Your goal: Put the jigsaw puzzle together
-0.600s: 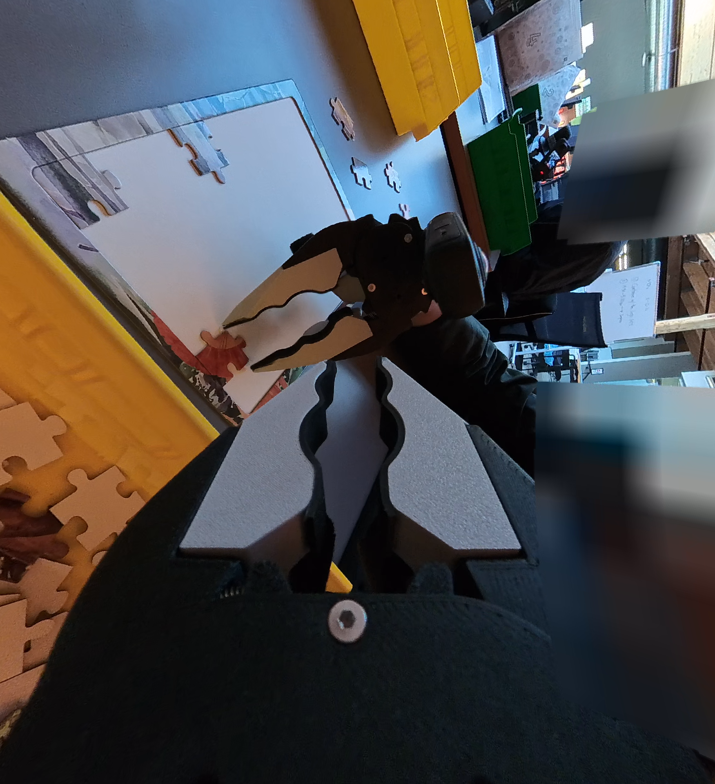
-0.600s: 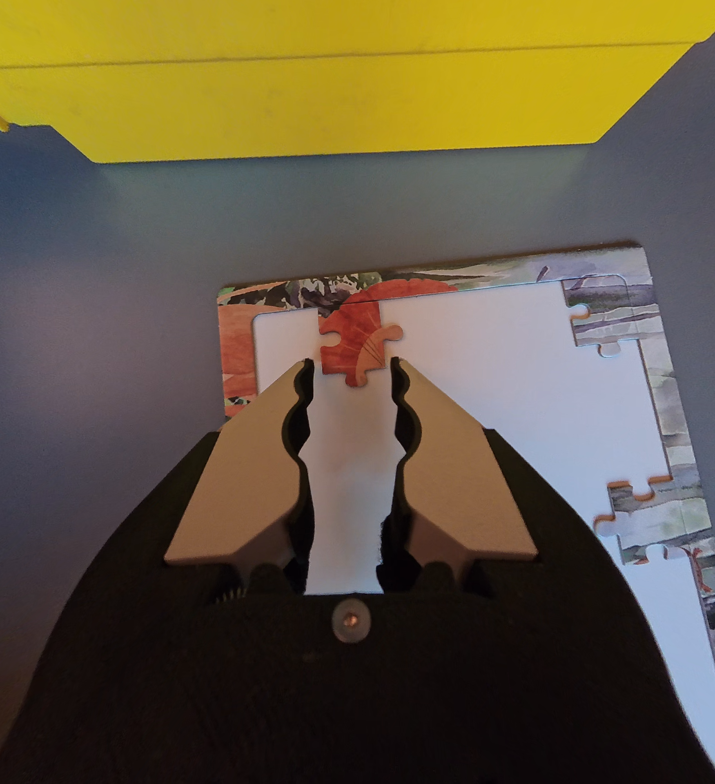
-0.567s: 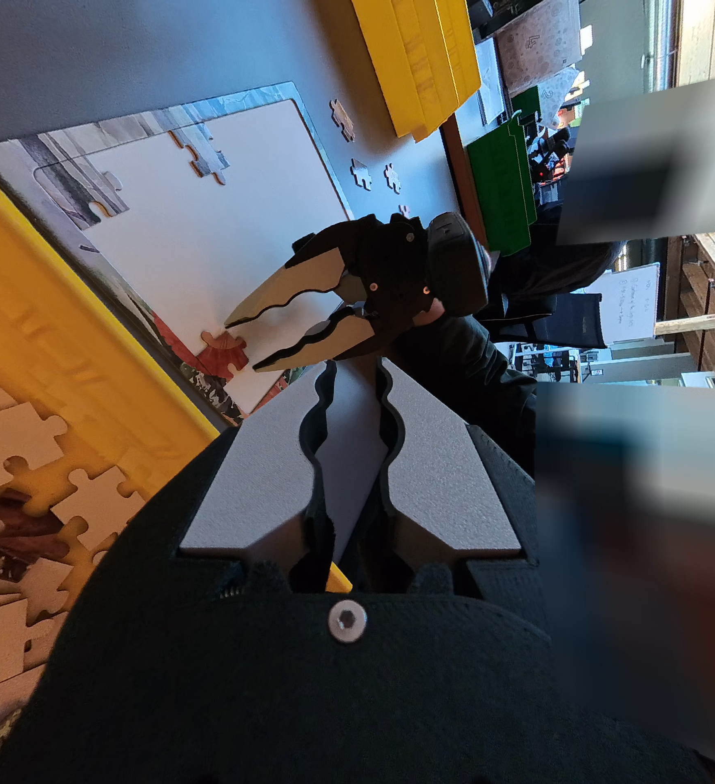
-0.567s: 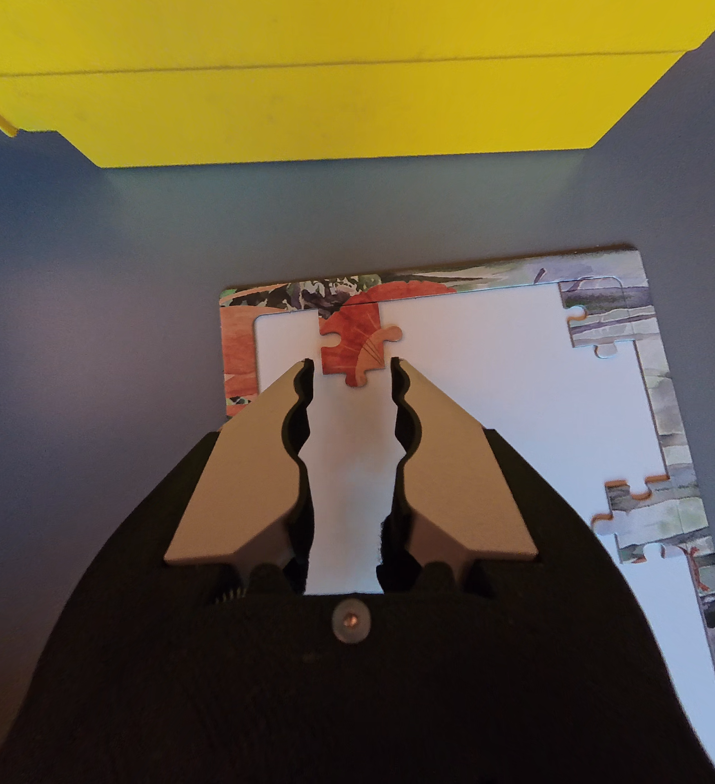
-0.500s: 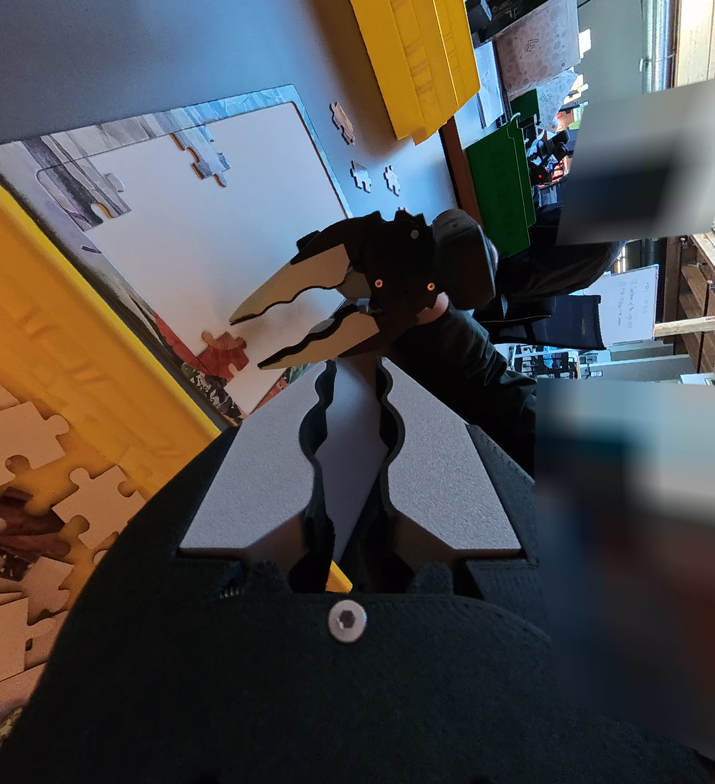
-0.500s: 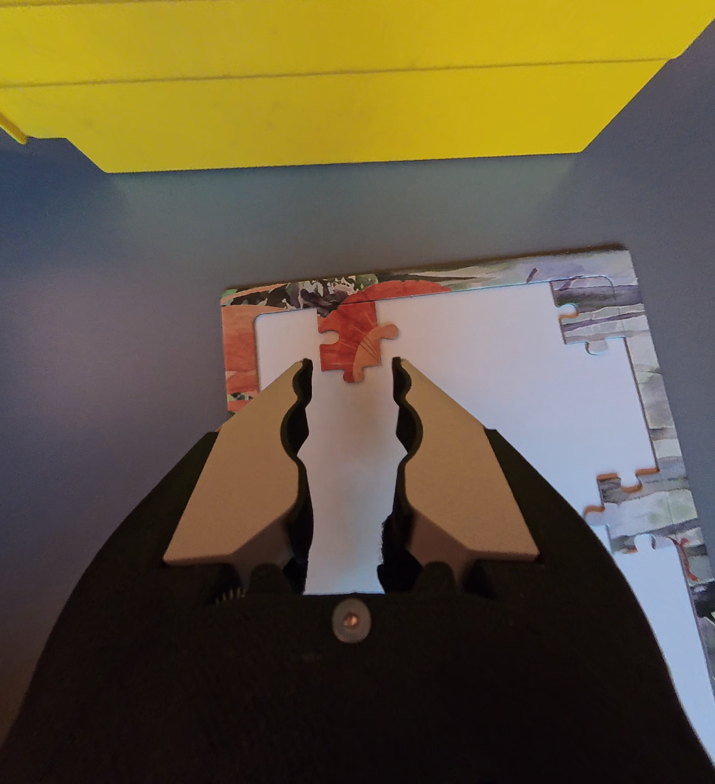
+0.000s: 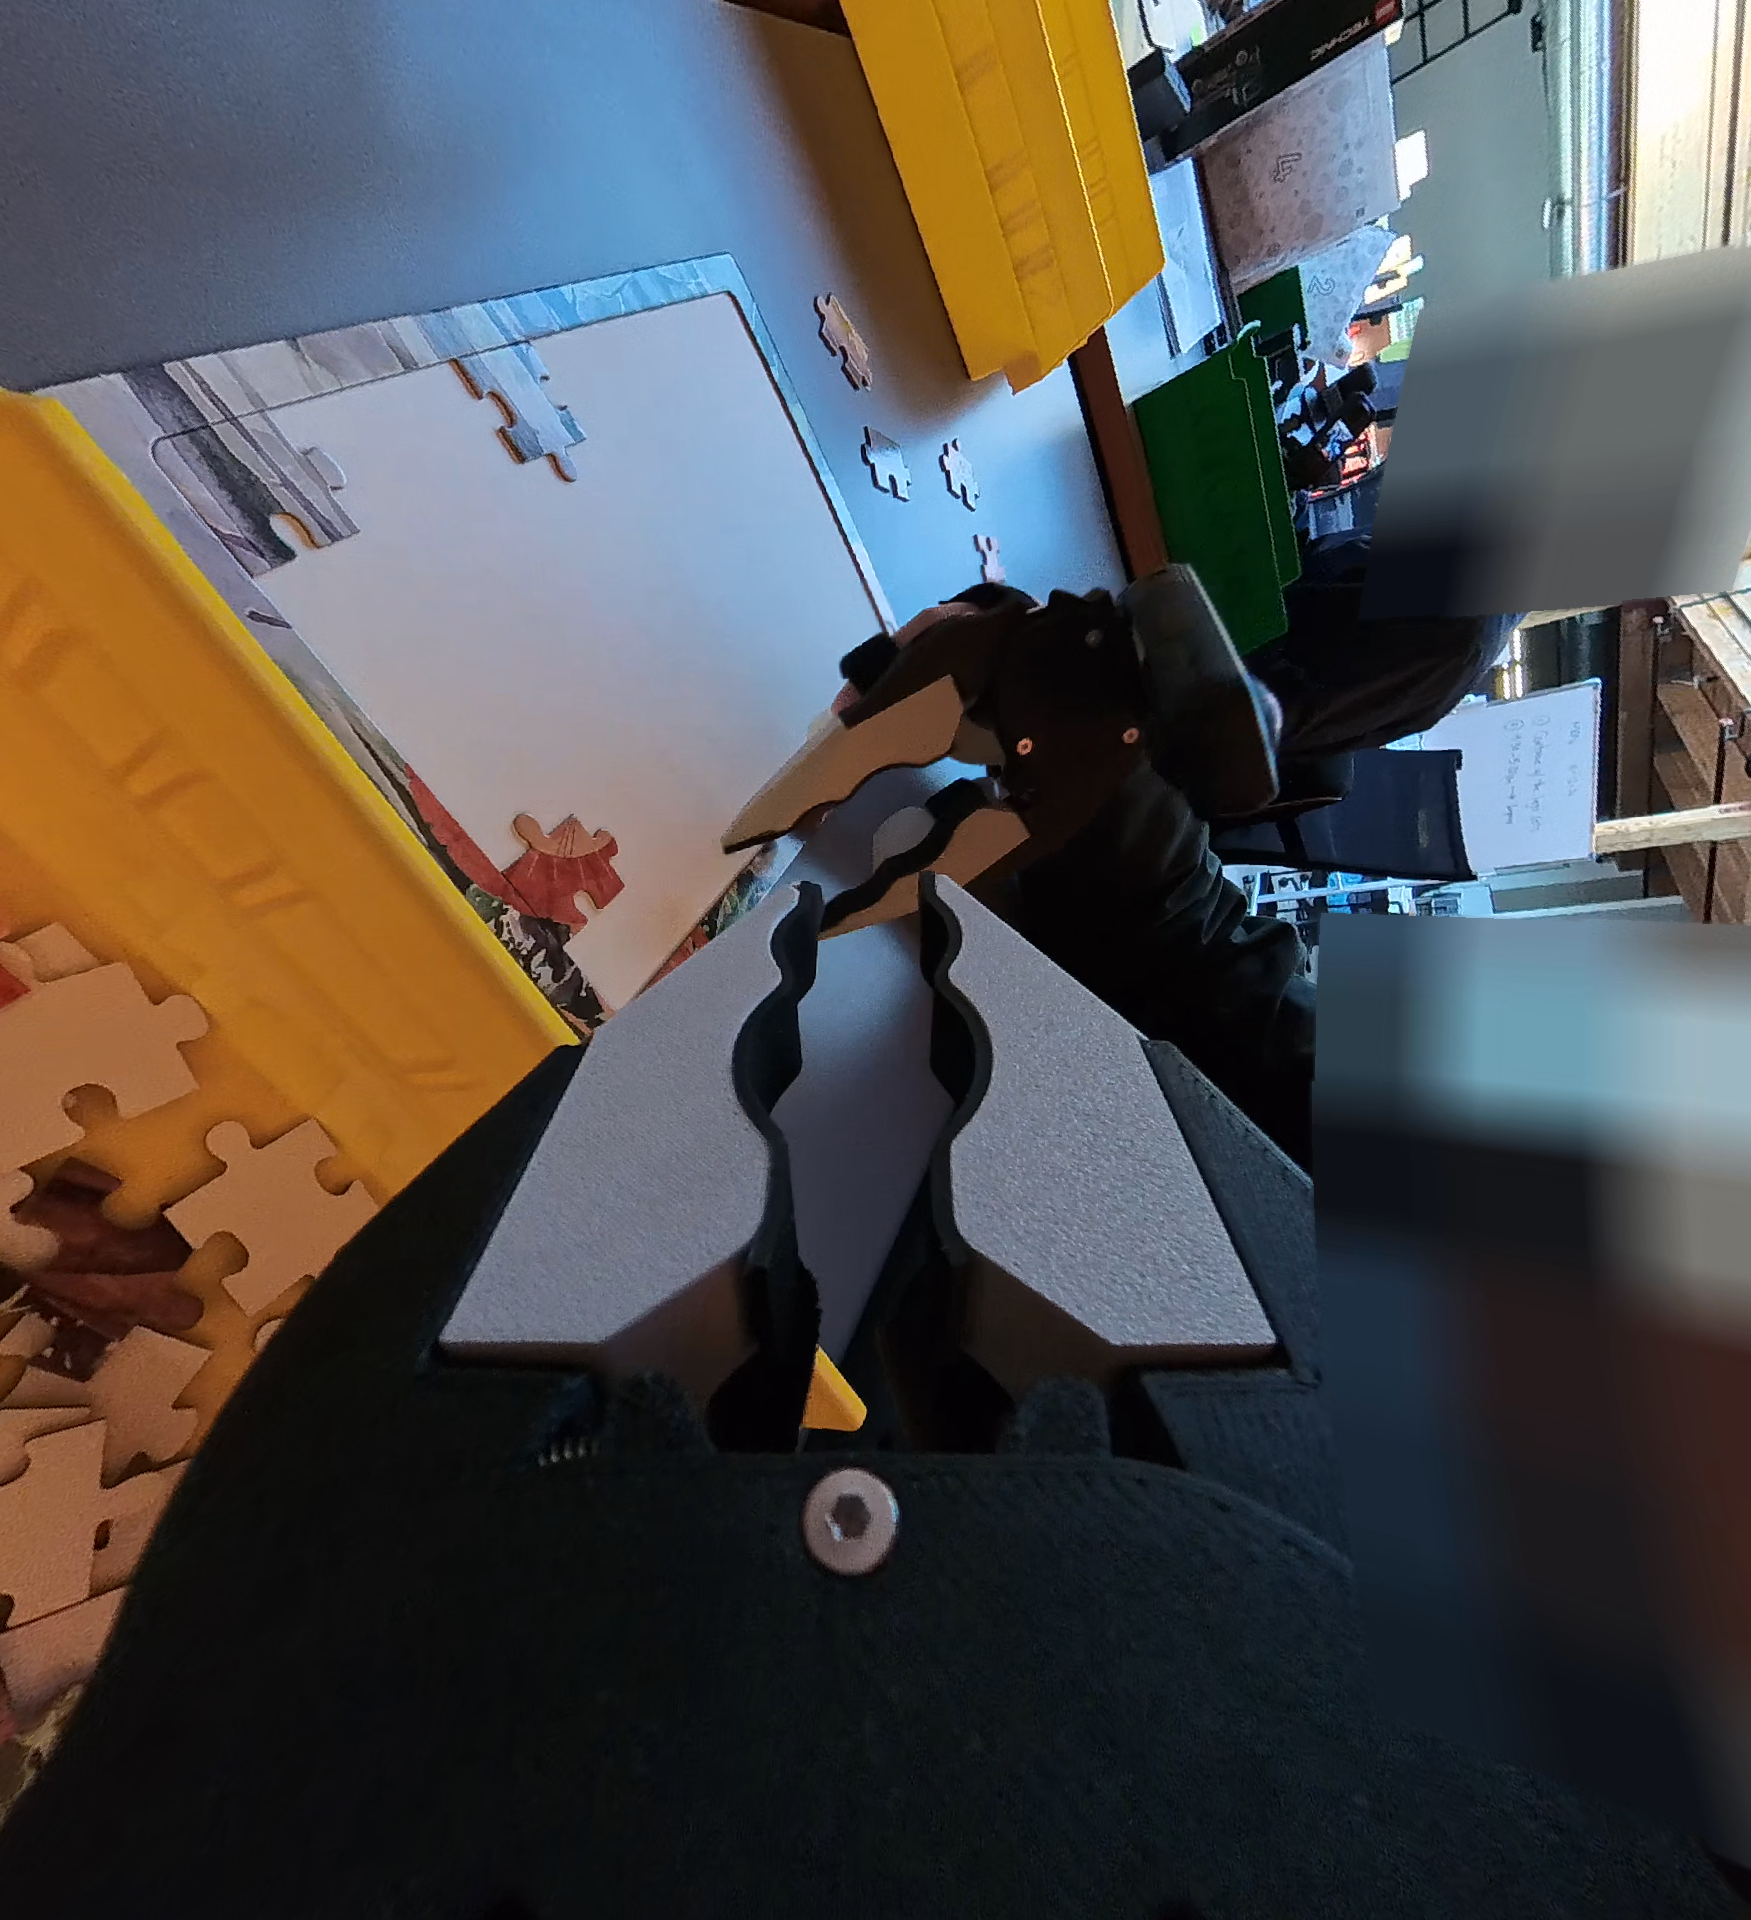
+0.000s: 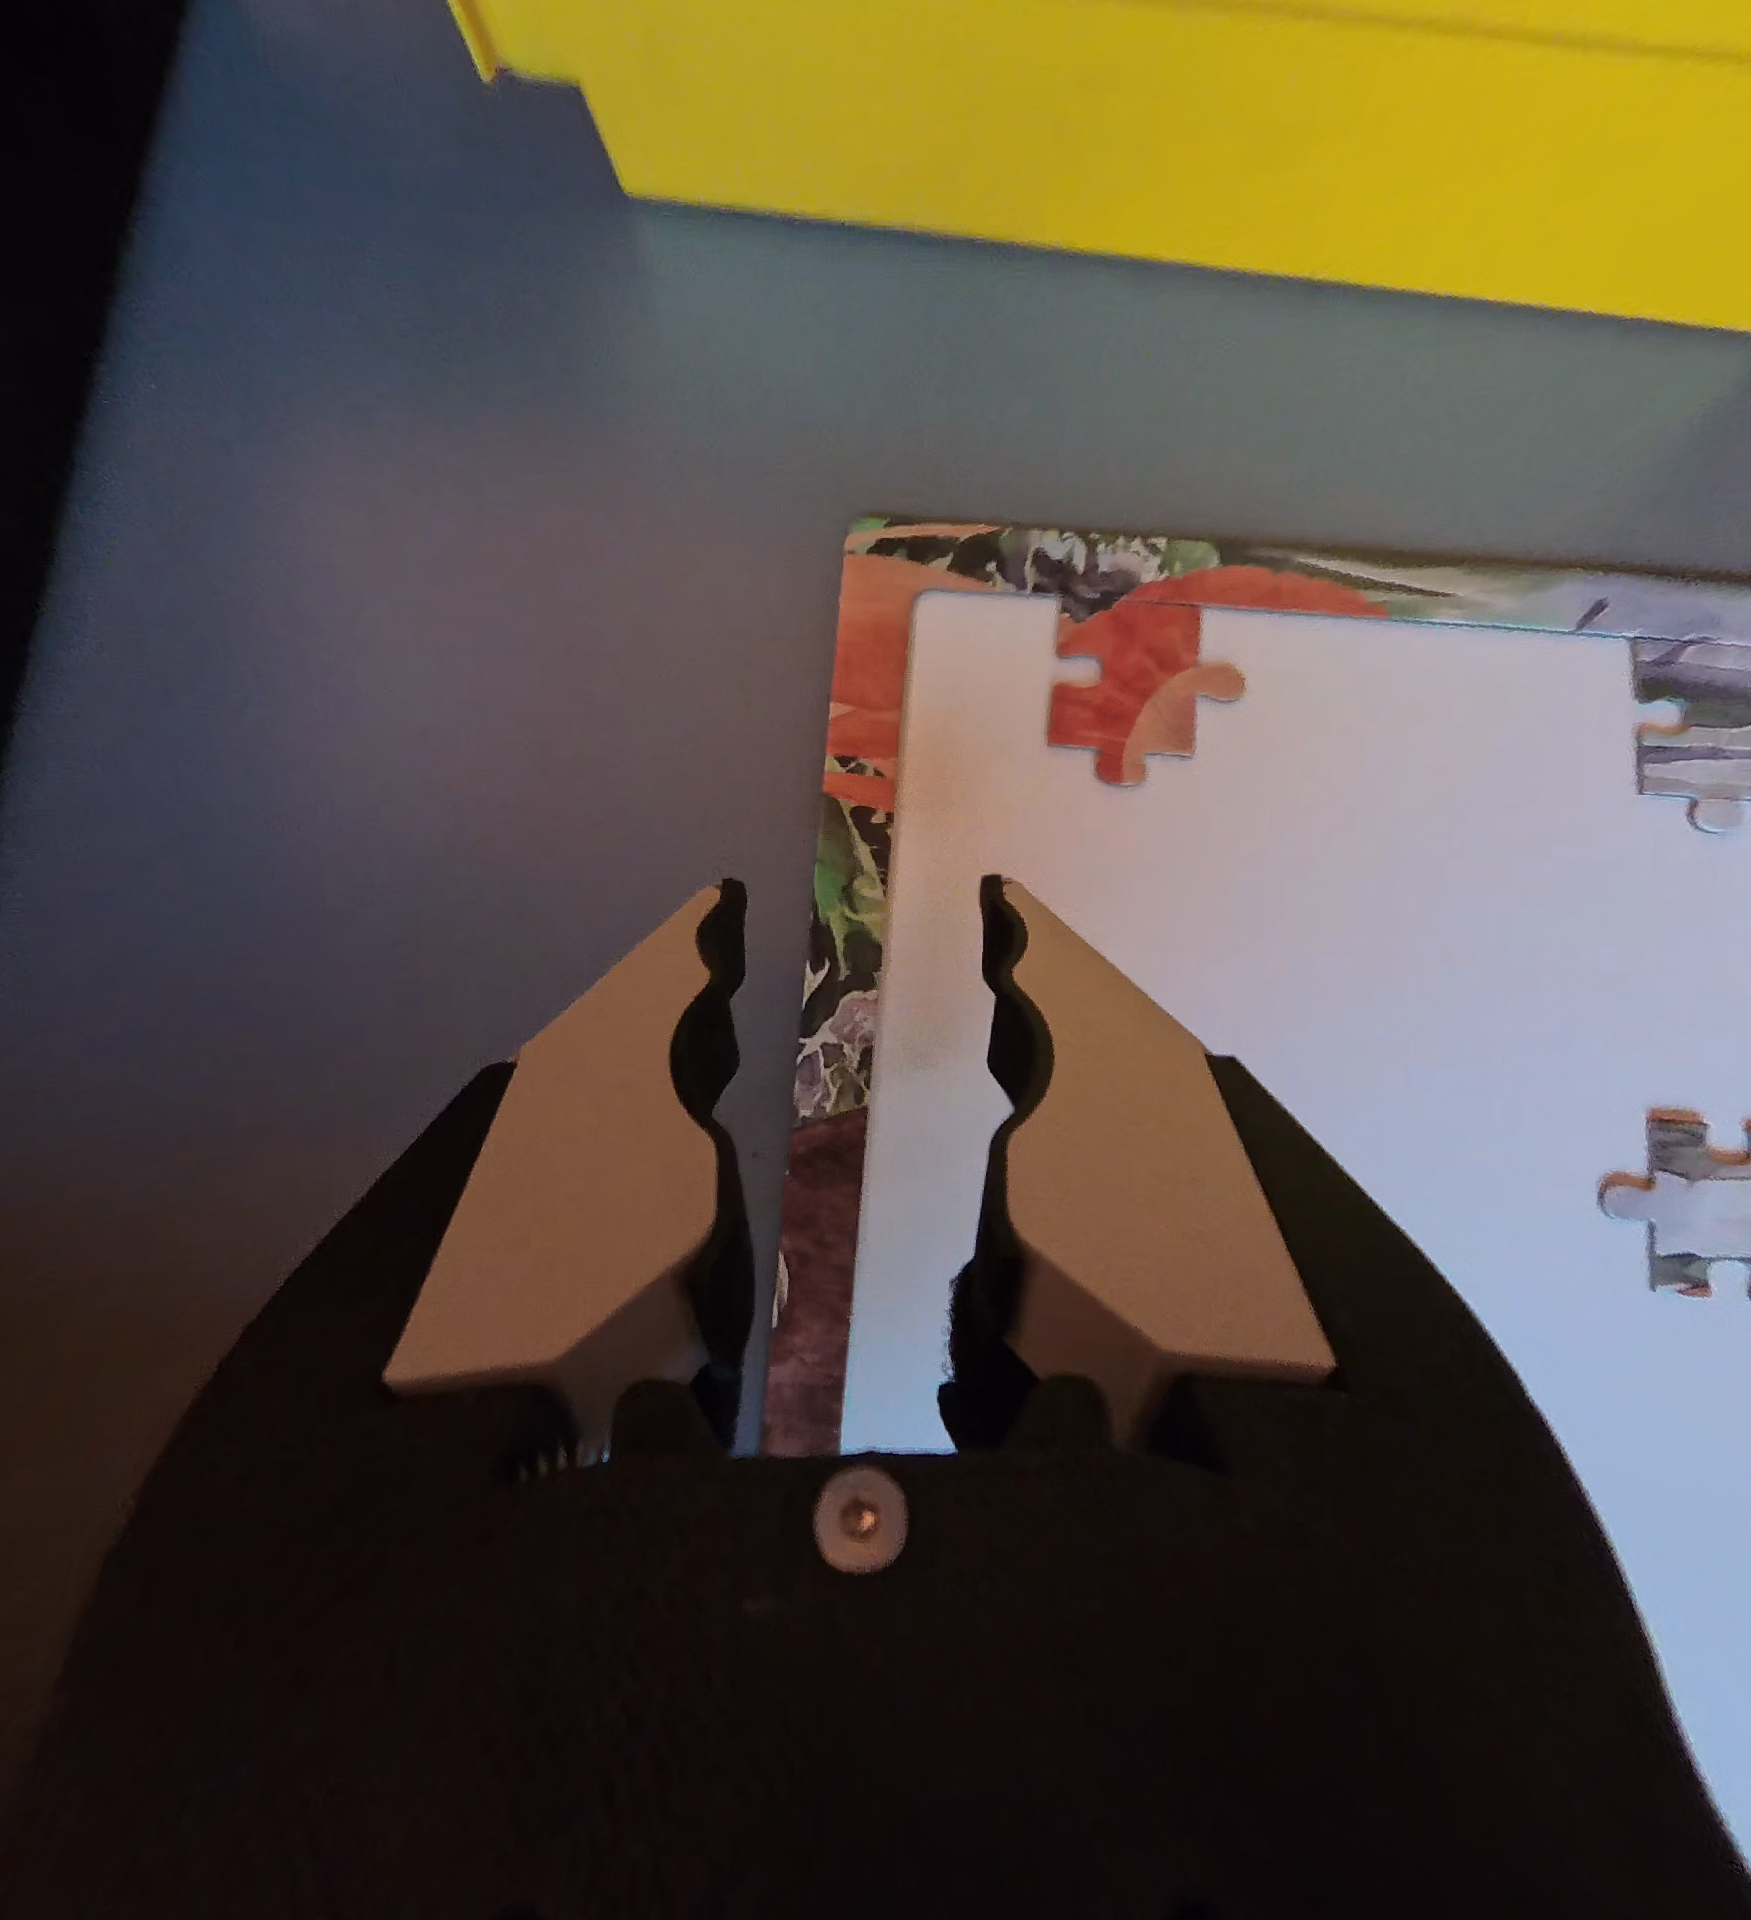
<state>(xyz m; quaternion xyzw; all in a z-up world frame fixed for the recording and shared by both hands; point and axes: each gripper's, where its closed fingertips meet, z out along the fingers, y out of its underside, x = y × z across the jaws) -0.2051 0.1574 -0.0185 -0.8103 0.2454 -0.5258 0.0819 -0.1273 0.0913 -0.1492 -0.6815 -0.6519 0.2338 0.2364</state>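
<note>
The puzzle board point(image 8: 1370, 987) lies flat, with a white middle and a printed border. A red piece point(image 8: 1136, 691) sits against its far border. Grey pieces point(image 8: 1723, 748) sit along its right side. My right gripper point(image 8: 863, 885) is open and empty, over the board's left border, short of the red piece and to its left. In the left wrist view the board point(image 7: 559, 623), the red piece point(image 7: 564, 868) and the right gripper point(image 7: 783, 883) show ahead. My left gripper point(image 7: 863, 899) is open and empty, beside the yellow bin point(image 7: 123, 779) of loose pieces point(image 7: 71, 1195).
A yellow bin point(image 8: 1162, 135) stands beyond the board. In the left wrist view, a few loose pieces point(image 7: 886, 462) lie on the grey table past the board, near a stack of yellow lids point(image 7: 1016, 177). Green boards point(image 7: 1214, 488) stand at the table's far edge. The grippers' ends are close to 15 cm from one another. The red piece point(image 8: 1136, 691) lies around 6 cm away from my right fingertips.
My right gripper has drawn back from the red piece, moved to the board's left border and opened wider. The red piece stays at the border. My left gripper has hardly moved.
</note>
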